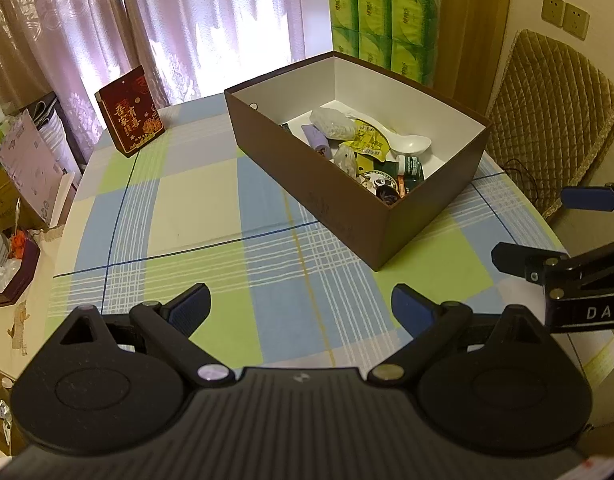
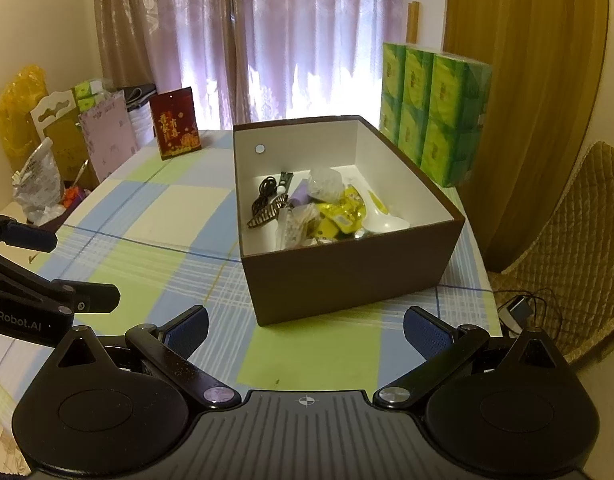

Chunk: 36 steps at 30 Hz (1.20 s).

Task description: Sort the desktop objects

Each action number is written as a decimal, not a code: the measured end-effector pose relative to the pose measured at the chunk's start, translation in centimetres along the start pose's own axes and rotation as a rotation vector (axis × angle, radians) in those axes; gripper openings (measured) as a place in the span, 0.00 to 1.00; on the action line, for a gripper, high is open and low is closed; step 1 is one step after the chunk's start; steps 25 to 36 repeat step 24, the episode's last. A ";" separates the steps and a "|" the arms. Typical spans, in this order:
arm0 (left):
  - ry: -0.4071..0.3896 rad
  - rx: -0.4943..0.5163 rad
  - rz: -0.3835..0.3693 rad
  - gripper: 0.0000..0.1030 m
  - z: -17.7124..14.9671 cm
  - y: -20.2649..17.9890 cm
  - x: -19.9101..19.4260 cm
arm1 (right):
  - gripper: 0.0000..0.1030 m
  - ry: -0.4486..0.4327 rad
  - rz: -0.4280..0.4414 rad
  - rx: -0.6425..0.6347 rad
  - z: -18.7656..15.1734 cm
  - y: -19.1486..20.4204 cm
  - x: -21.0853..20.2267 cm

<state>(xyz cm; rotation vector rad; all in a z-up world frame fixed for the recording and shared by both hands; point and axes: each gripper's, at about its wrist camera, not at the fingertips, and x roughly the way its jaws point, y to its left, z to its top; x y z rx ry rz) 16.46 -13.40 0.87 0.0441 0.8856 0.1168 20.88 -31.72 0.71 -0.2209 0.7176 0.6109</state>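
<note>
Checked desk (image 1: pixel 195 184) bare around brown box (image 1: pixel 327 200); spoon (image 1: pixel 411 145), packets, clip piled inside. Your left gripper (image 1: pixel 301 306) and right gripper (image 2: pixel 305 326): fingers spread, empty, short of box. Risk: reaching in, you clip box wall, shove it.

Box contents: the near wall of the brown cardboard box (image 2: pixel 347 276) hides the lower part of the heap in the right wrist view.
White plastic spoon (image 2: pixel 381 222): bowl partly behind that wall.
Right gripper (image 1: pixel 547 228): cut off by the frame's right edge in the left wrist view.
Red printed card (image 1: pixel 131 114): characters too small to read.
</note>
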 end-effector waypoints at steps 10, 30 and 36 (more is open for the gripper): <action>0.021 0.014 -0.015 0.92 0.0 -0.2 0.9 | 0.98 0.026 -0.004 0.011 -0.6 0.0 0.8; 0.036 0.002 -0.016 0.92 -0.2 -0.6 2.0 | 0.98 0.044 0.011 0.007 -0.9 -0.5 2.1; 0.036 0.002 -0.016 0.92 -0.2 -0.6 2.0 | 0.98 0.044 0.011 0.007 -0.9 -0.5 2.1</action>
